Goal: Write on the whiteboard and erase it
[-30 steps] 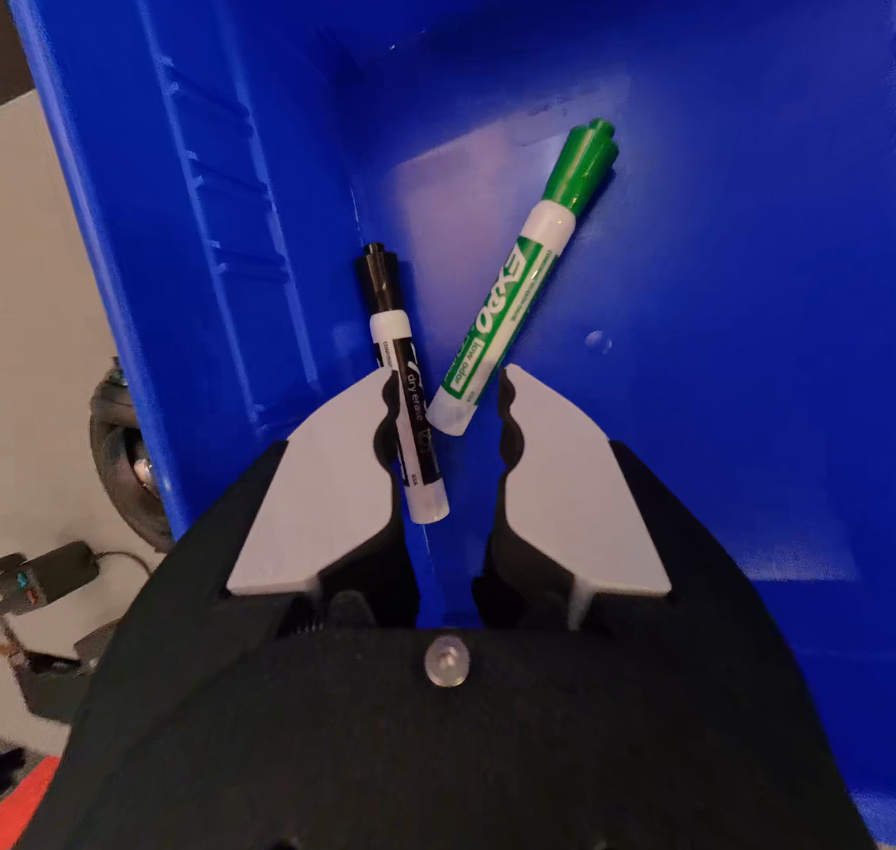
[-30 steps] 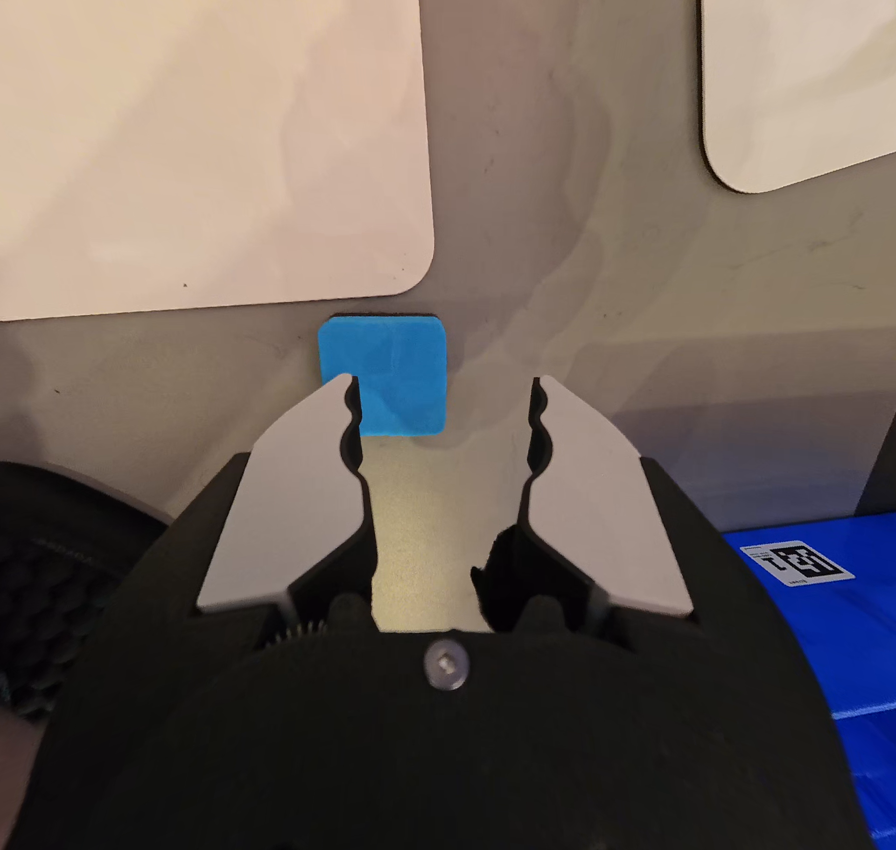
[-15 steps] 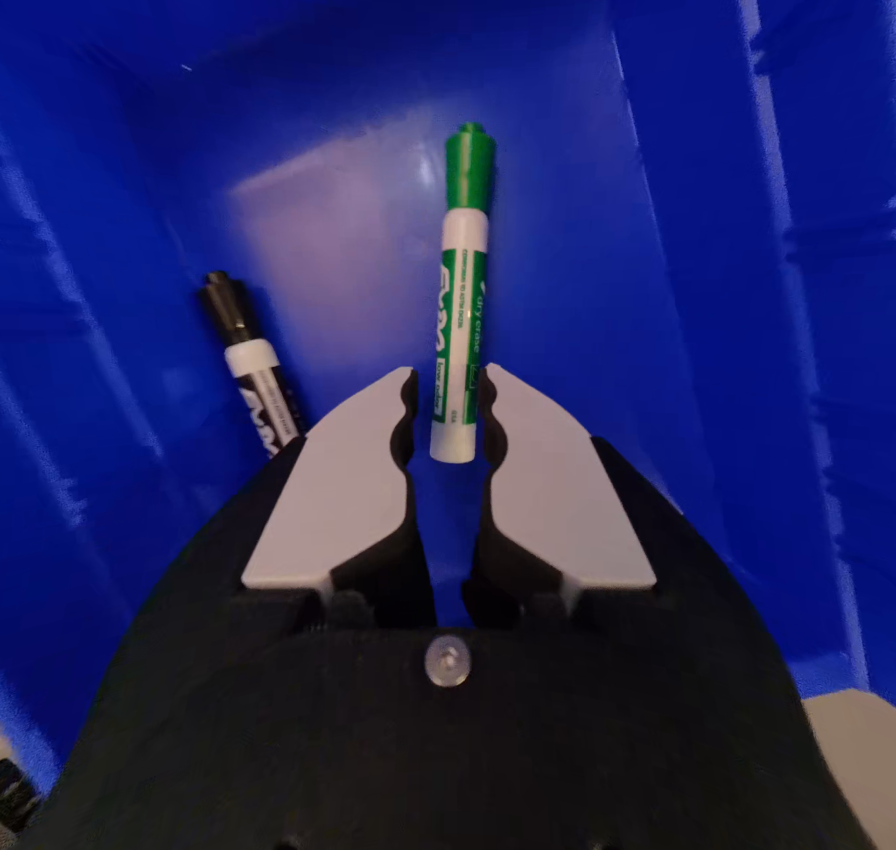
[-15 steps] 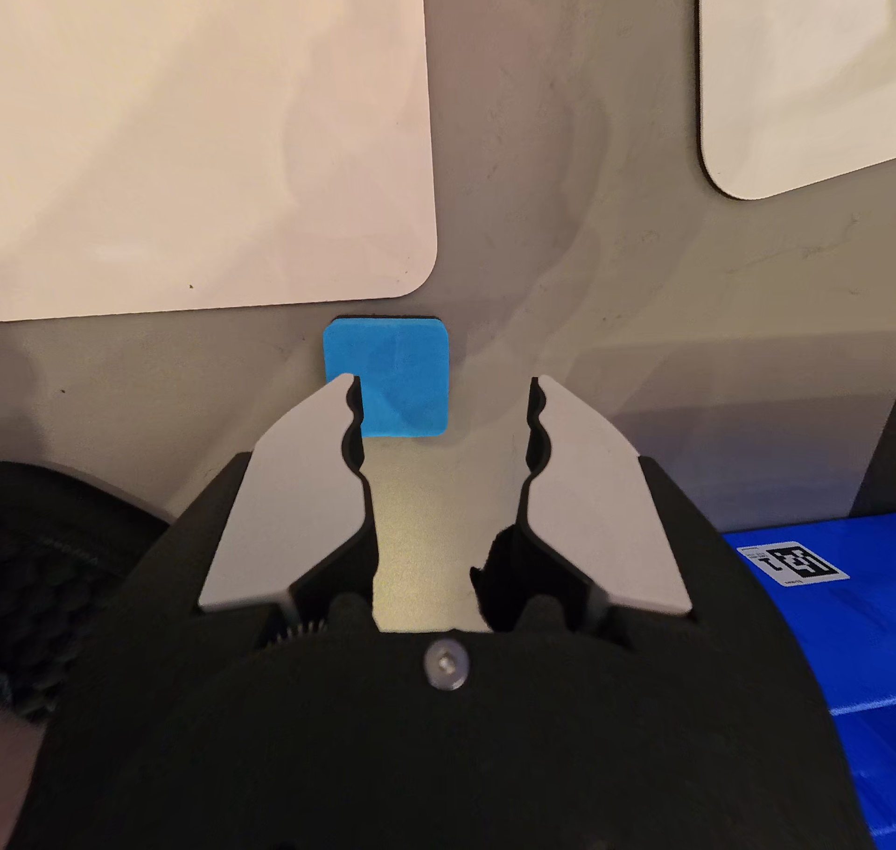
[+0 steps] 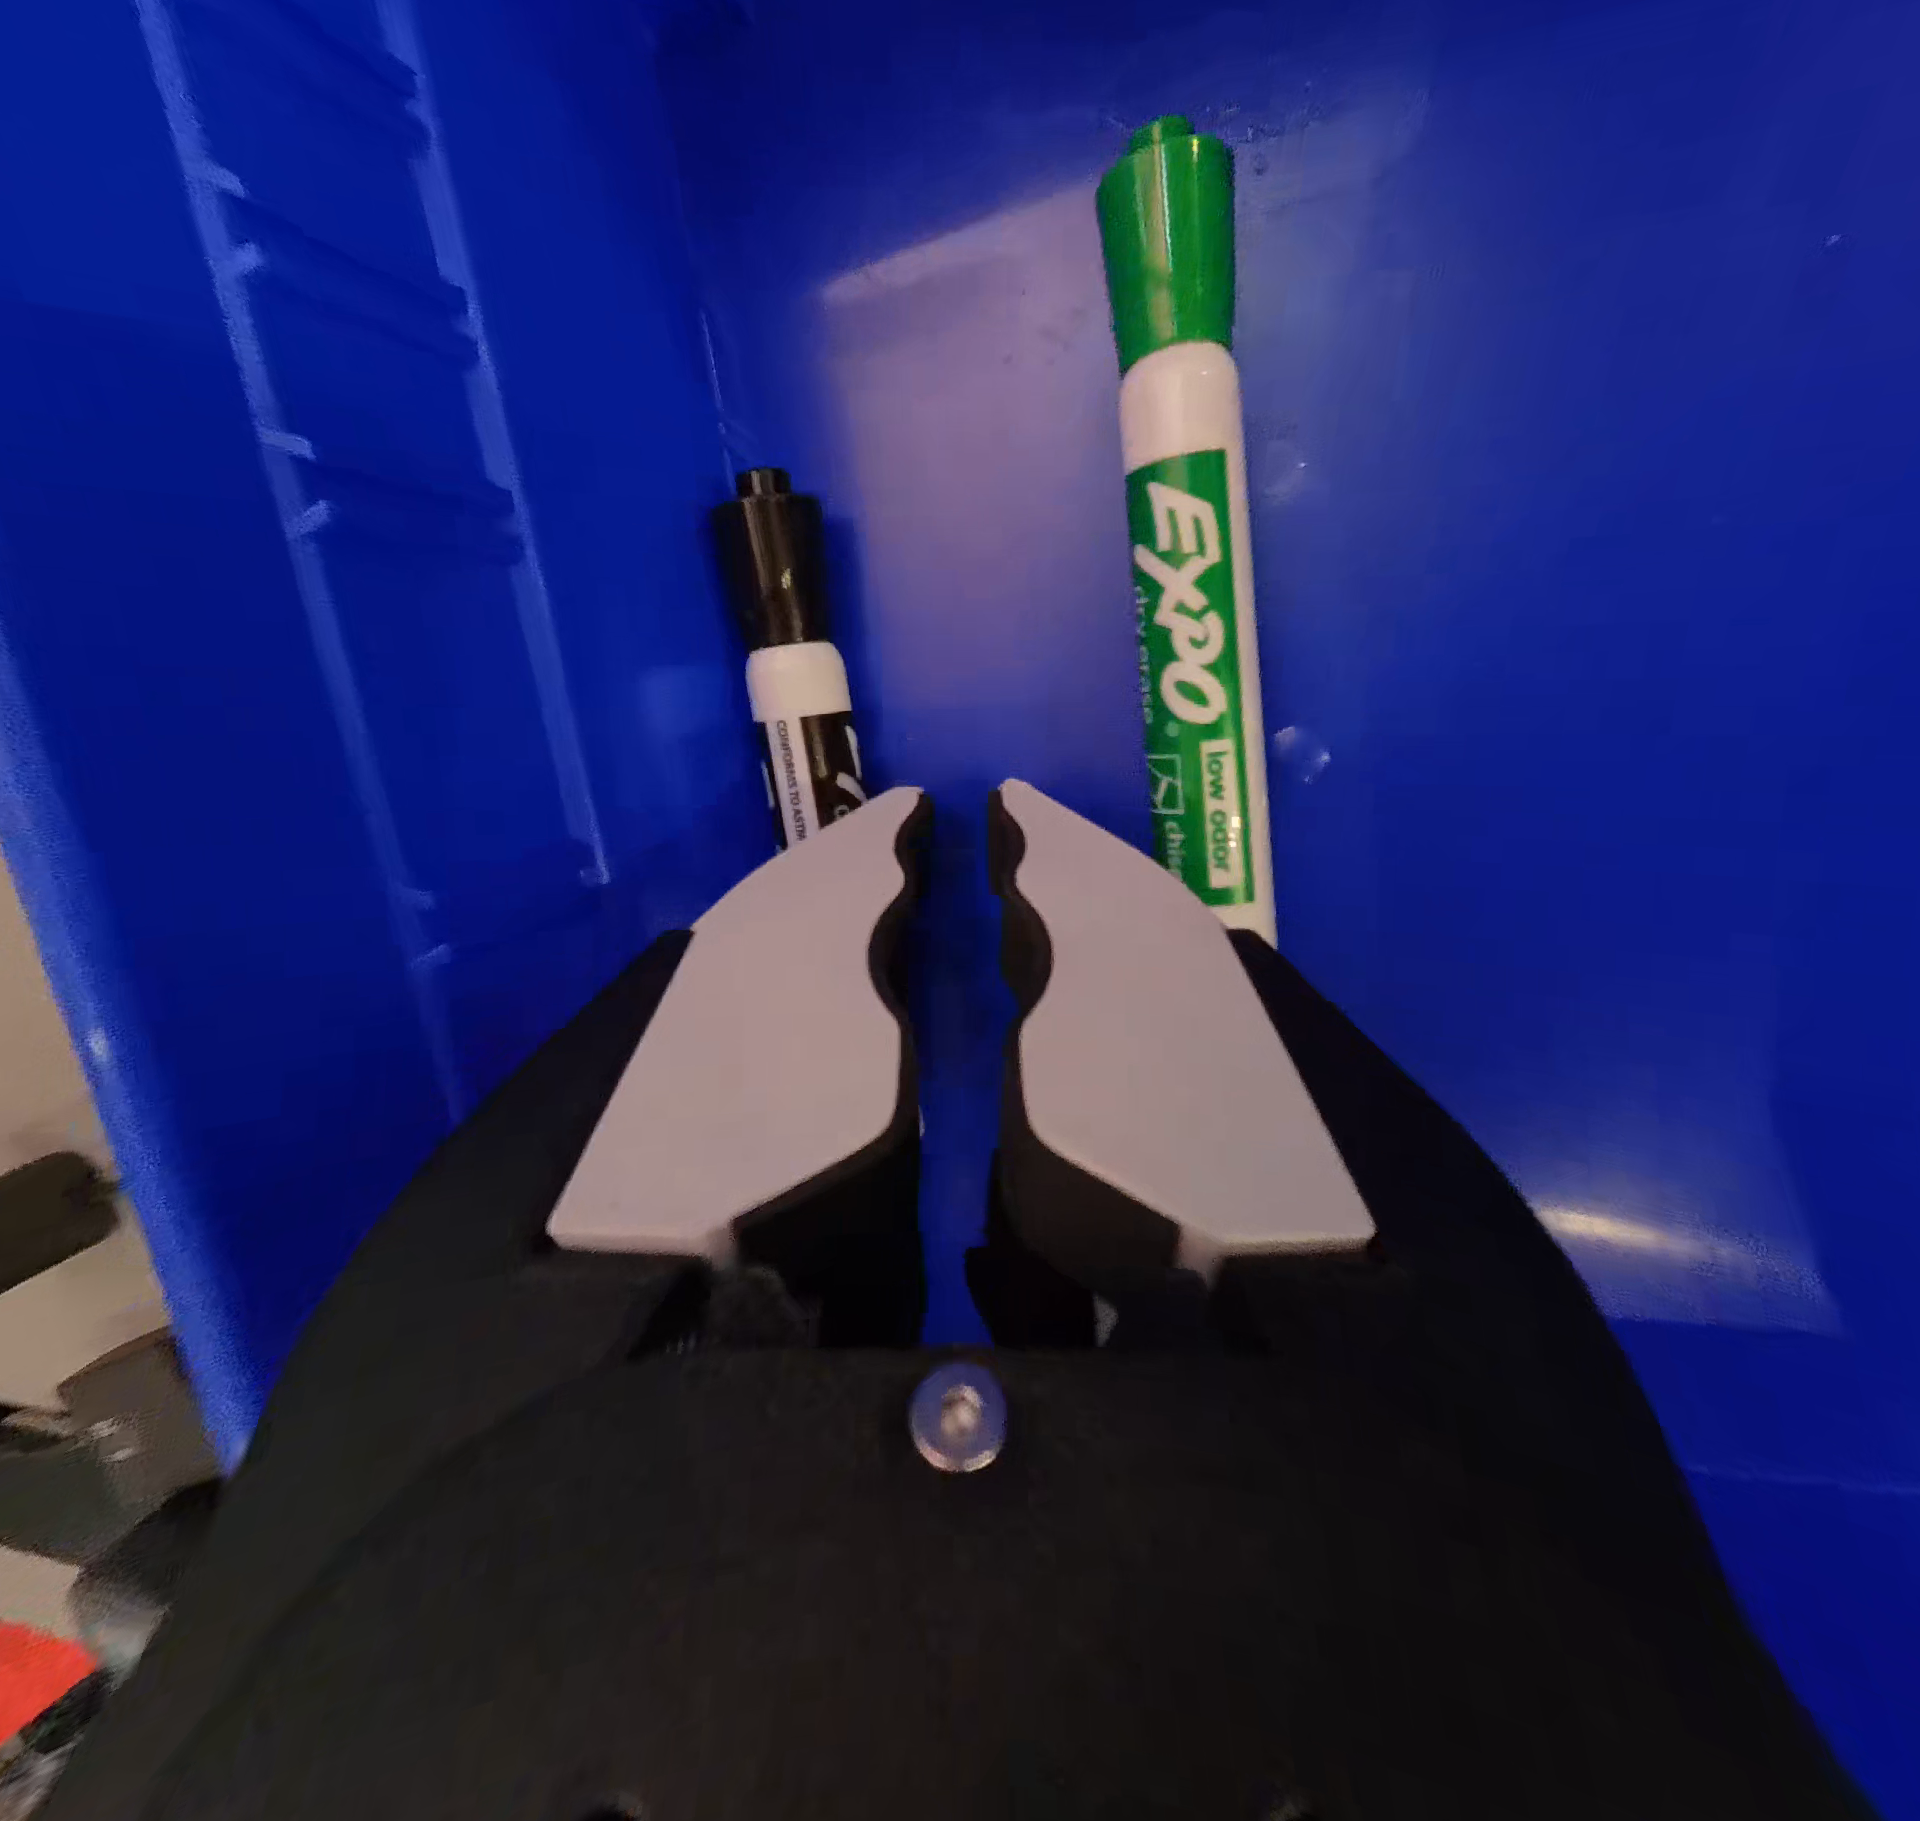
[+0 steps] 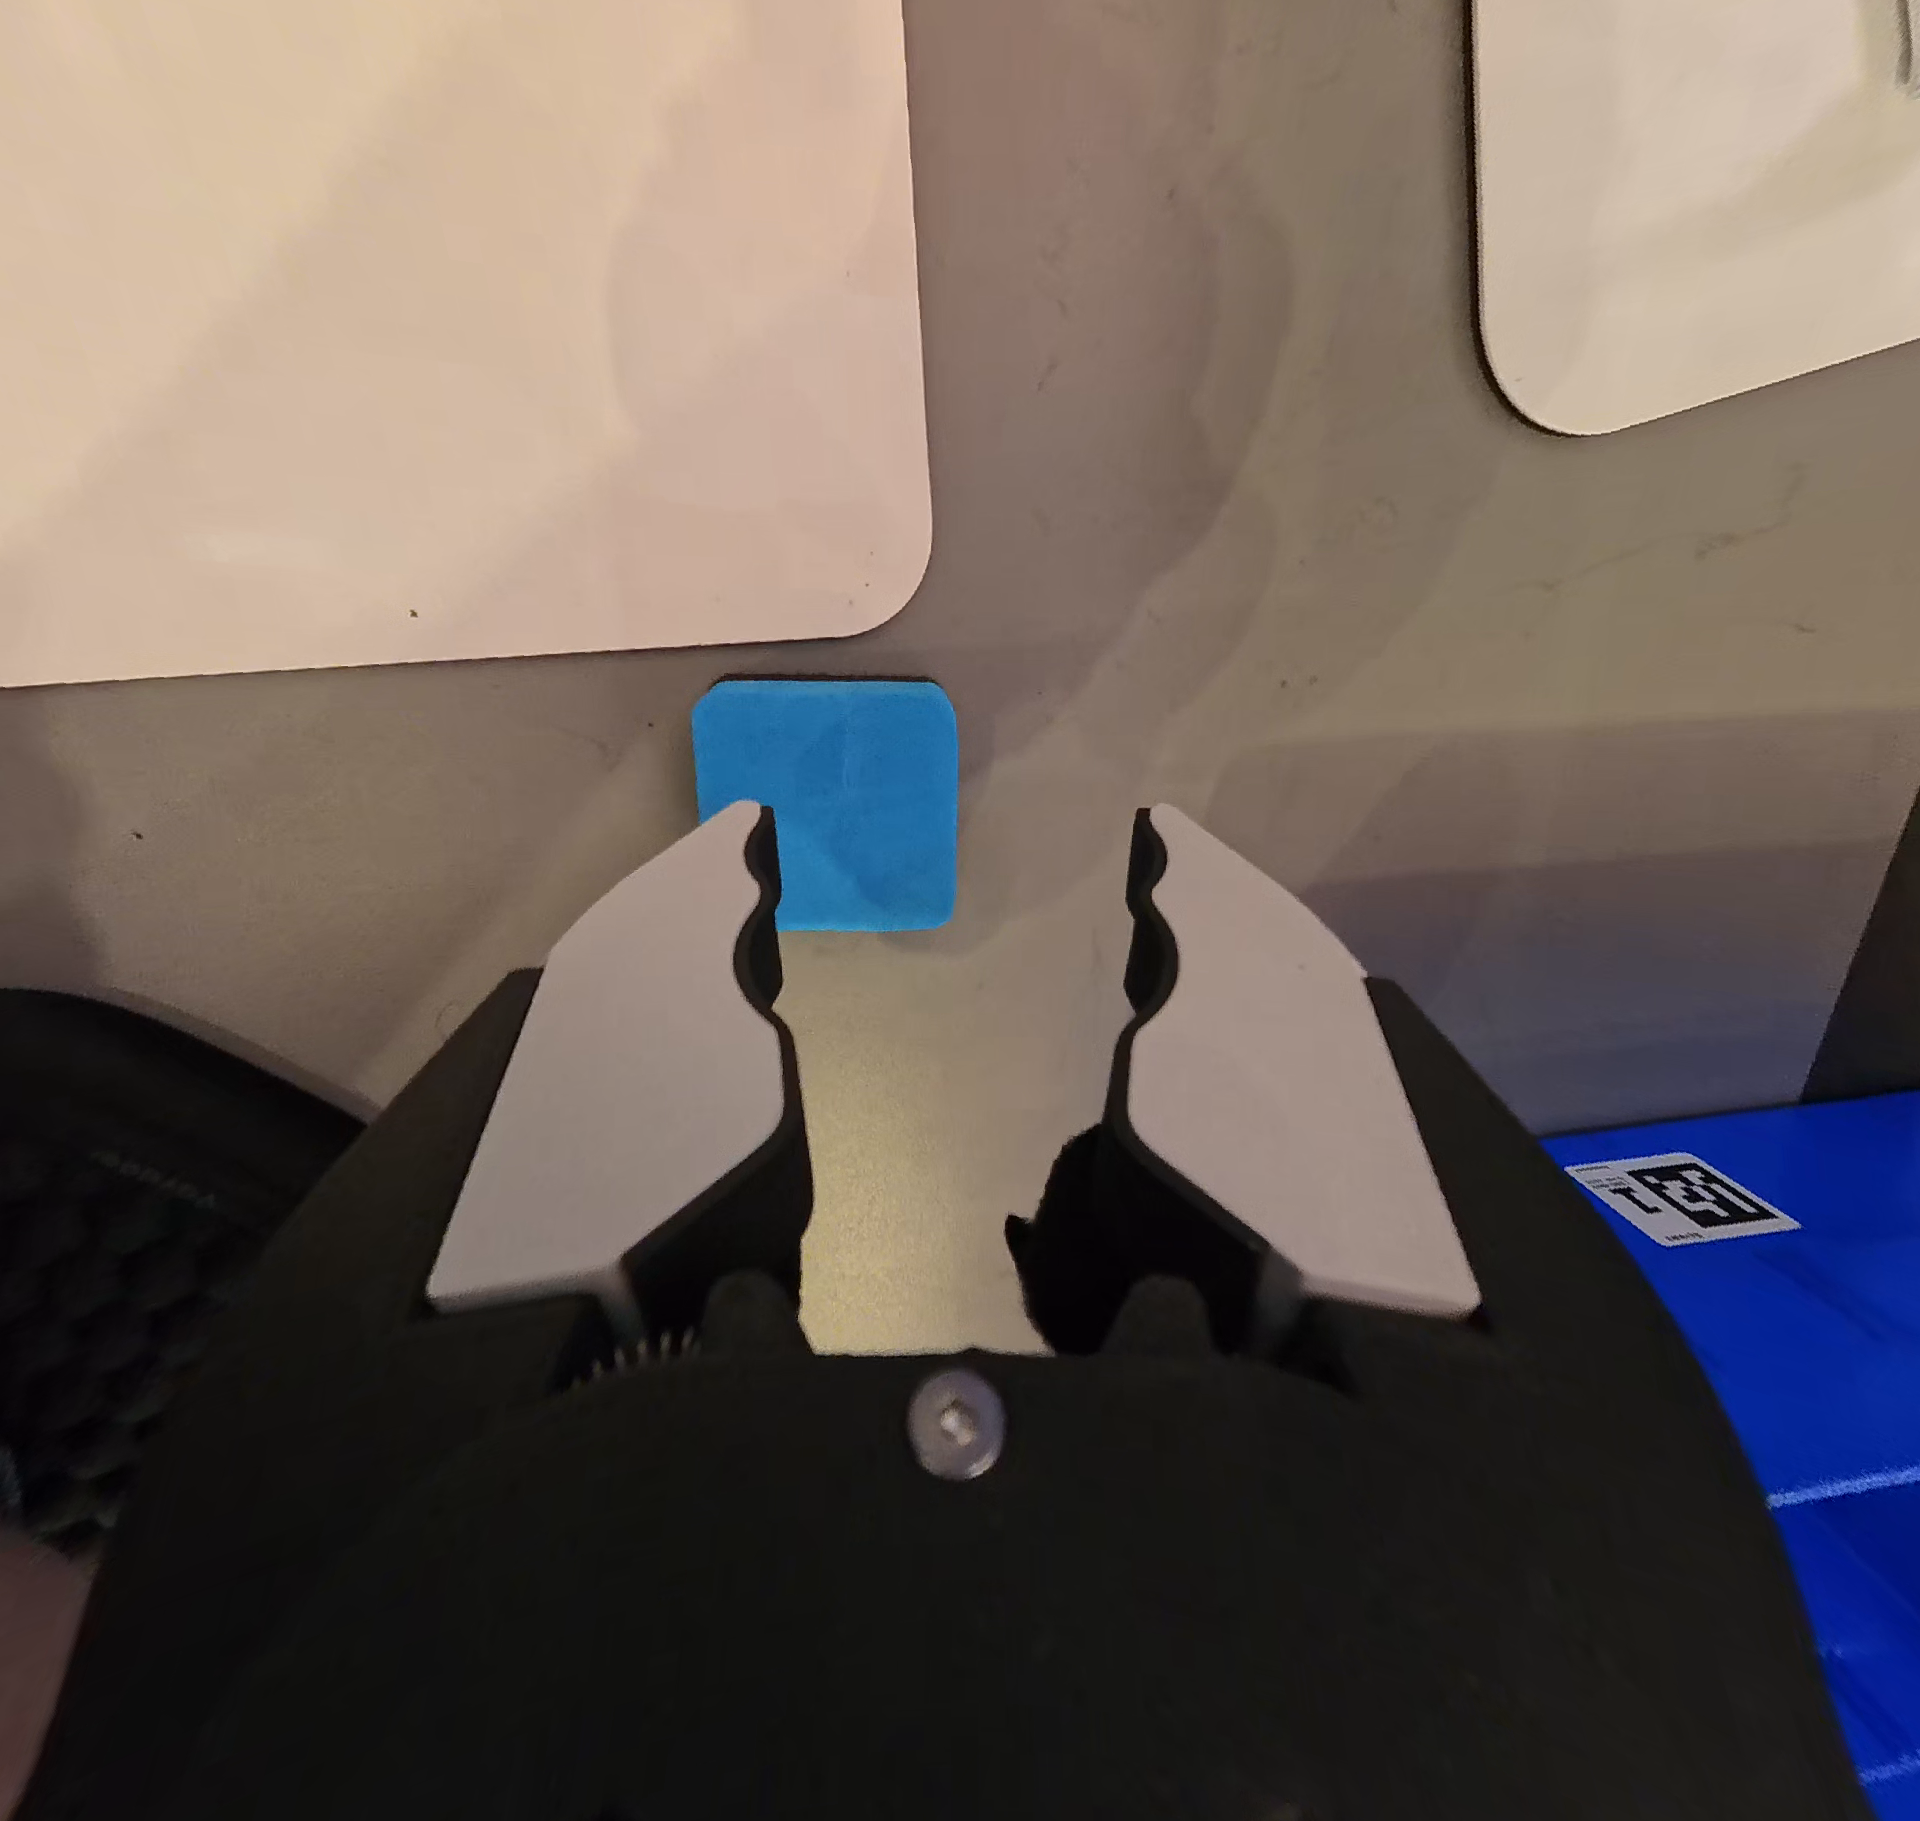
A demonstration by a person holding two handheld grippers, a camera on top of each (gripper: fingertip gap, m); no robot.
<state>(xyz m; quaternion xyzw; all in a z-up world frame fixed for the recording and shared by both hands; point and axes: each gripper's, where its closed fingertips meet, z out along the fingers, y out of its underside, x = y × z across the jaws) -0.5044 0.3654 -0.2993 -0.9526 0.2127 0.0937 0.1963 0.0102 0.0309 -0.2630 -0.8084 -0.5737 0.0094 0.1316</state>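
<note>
**Down in the bin, jaws nearly closed on nothing**

Right now the left gripper points into a blue plastic bin, its two grey fingers drawn close together with only a narrow slit of blue floor showing between the dark pads. Nothing sits in that slit: the grasp is bare. A green marker lies just to the right of the right finger, cap pointing away from the gripper, its near end tucked behind the finger's outer edge. A black marker lies on the other side, along the foot of the bin's ribbed left wall, its lower part hidden behind the left fingertip. The gripper's tips sit between the two markers, and neither marker is between the pads.

Over at the right gripper, the fingers stand wide apart above a grey tabletop, released and gripping nothing. A small blue square eraser lies flat on the table just ahead of the tips, toward the left finger, which overlaps its lower left corner in this view; whether it touches, I cannot tell. Beyond the eraser lies a large whiteboard with rounded corners, its surface bare. A second white board lies to the upper right. A corner of the blue bin, bearing a white sticker, shows at the lower right.
</note>
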